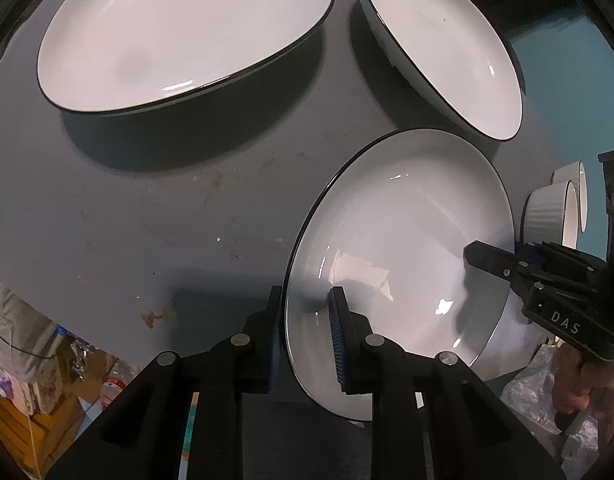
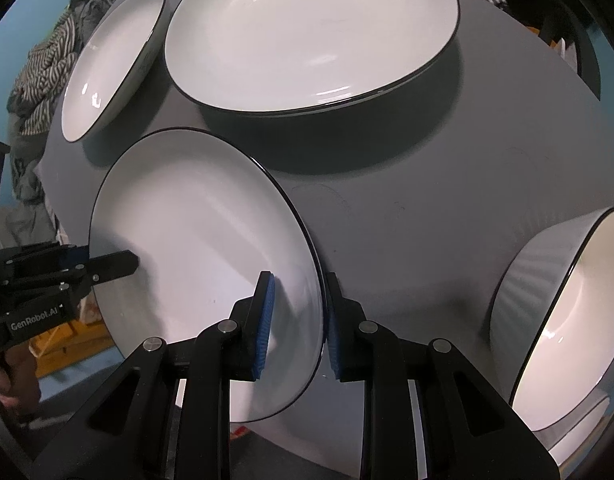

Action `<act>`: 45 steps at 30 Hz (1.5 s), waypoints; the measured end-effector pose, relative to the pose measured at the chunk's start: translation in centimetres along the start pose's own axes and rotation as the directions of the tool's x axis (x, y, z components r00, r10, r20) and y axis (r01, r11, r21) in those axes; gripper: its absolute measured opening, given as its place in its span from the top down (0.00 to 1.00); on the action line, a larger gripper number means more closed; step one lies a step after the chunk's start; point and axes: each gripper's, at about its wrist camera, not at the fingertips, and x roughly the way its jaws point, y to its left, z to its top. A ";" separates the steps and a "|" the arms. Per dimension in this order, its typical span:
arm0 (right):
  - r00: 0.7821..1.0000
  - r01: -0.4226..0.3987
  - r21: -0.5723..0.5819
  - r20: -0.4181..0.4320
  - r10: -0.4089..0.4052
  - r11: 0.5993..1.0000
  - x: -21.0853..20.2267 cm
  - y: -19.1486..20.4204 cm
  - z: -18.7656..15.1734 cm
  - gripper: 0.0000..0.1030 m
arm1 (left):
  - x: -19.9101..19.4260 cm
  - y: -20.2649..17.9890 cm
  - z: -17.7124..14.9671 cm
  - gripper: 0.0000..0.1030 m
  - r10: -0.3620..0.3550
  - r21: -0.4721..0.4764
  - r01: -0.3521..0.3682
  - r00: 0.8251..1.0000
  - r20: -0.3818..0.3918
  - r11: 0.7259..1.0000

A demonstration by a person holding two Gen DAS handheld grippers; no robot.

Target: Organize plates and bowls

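Observation:
A white plate with a thin black rim [image 1: 407,232] [image 2: 195,248] is held over the grey table by both grippers. My left gripper [image 1: 307,328] is shut on its near rim, one finger under and one on top. My right gripper [image 2: 297,320] is shut on the opposite rim; it shows in the left wrist view [image 1: 507,260], and the left gripper shows in the right wrist view [image 2: 107,264]. A large white plate [image 1: 179,28] [image 2: 311,32] and another white plate [image 1: 447,48] [image 2: 111,60] lie farther back.
White ribbed bowls [image 1: 555,208] [image 2: 563,320] stand at one table edge. The grey table [image 1: 147,208] is stained near its front edge. Striped cloth [image 2: 47,64] lies beyond the table. Boxes and clutter [image 1: 35,392] sit on the floor below.

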 end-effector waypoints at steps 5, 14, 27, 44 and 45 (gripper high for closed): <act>1.000 -0.012 0.007 -0.015 0.012 1.000 0.4 0.3 0.5 0.79 | 0.8 0.8 -0.5 0.80 -0.011 -0.002 0.011 1.000 -0.002 1.000; 0.999 -0.038 0.041 -0.030 0.039 0.998 0.6 -0.8 1.2 0.81 | 1.2 2.5 -0.4 0.83 -0.017 -0.010 0.017 1.000 -0.016 1.000; 0.998 -0.057 0.068 -0.016 0.058 0.996 0.5 -2.1 0.7 0.82 | 1.4 1.7 0.2 0.82 -0.020 -0.002 0.020 0.999 -0.025 1.000; 0.998 -0.052 0.114 -0.030 0.055 0.992 -0.2 -2.5 0.9 0.82 | 0.9 0.7 0.0 0.82 0.017 -0.026 -0.018 0.999 -0.047 0.999; 0.998 -0.053 0.116 -0.028 0.057 0.992 -0.3 -2.5 1.0 0.82 | 0.7 0.6 0.1 0.82 0.017 -0.024 -0.018 0.999 -0.046 1.000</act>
